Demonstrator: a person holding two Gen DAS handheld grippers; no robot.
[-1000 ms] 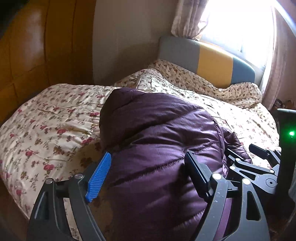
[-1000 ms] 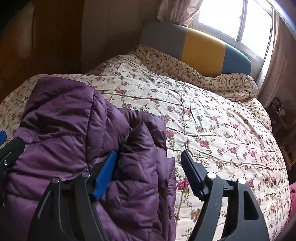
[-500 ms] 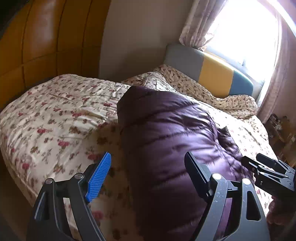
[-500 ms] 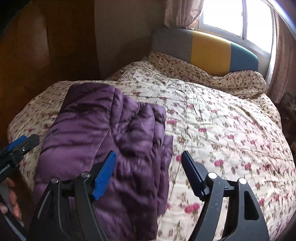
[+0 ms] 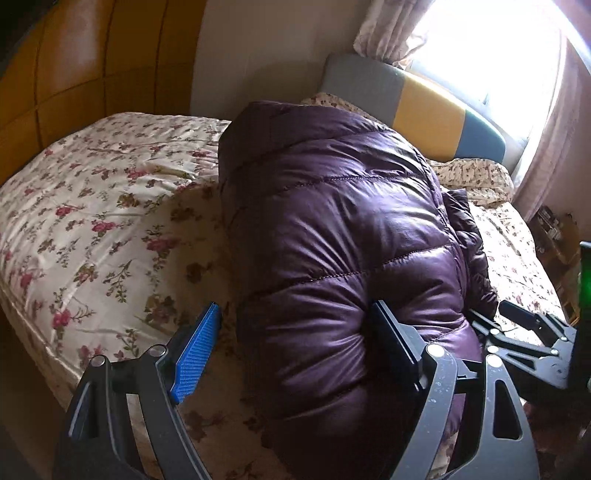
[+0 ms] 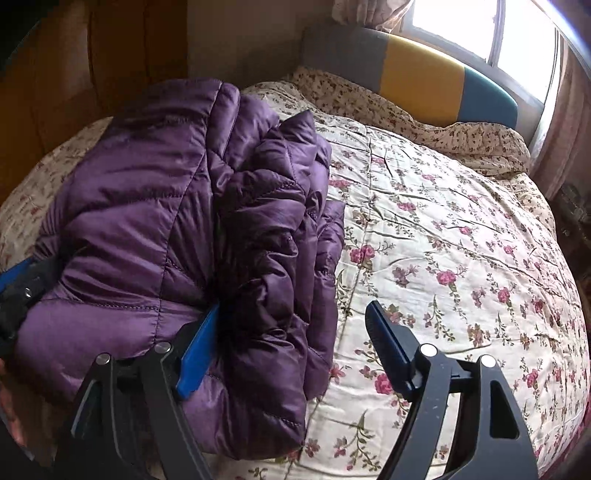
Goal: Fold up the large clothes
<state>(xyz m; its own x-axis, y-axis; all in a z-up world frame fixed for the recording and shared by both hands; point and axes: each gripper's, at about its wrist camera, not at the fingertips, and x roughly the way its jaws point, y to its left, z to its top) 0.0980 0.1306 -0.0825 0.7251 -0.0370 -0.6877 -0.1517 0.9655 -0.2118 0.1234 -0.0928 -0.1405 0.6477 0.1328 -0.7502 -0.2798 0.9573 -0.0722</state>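
A folded purple puffer jacket (image 5: 340,236) lies on the floral bedspread (image 5: 92,206) near the bed's front edge. It also shows in the right wrist view (image 6: 192,236), with its layered edge facing right. My left gripper (image 5: 295,343) is open, its right finger pressed against the jacket's near end. My right gripper (image 6: 288,339) is open and straddles the jacket's right folded edge; its left finger is pushed into the fabric. Part of the right gripper (image 5: 532,332) shows at the right of the left wrist view.
The floral bedspread (image 6: 461,240) stretches right of the jacket. A grey, yellow and blue headboard (image 6: 424,77) and a bright window (image 6: 517,33) stand at the back. A brown padded wall panel (image 5: 74,62) stands at the left.
Both grippers drew back from the jacket half a second ago, then came in close again. Both stayed open throughout. The jacket lies in its folded bundle.
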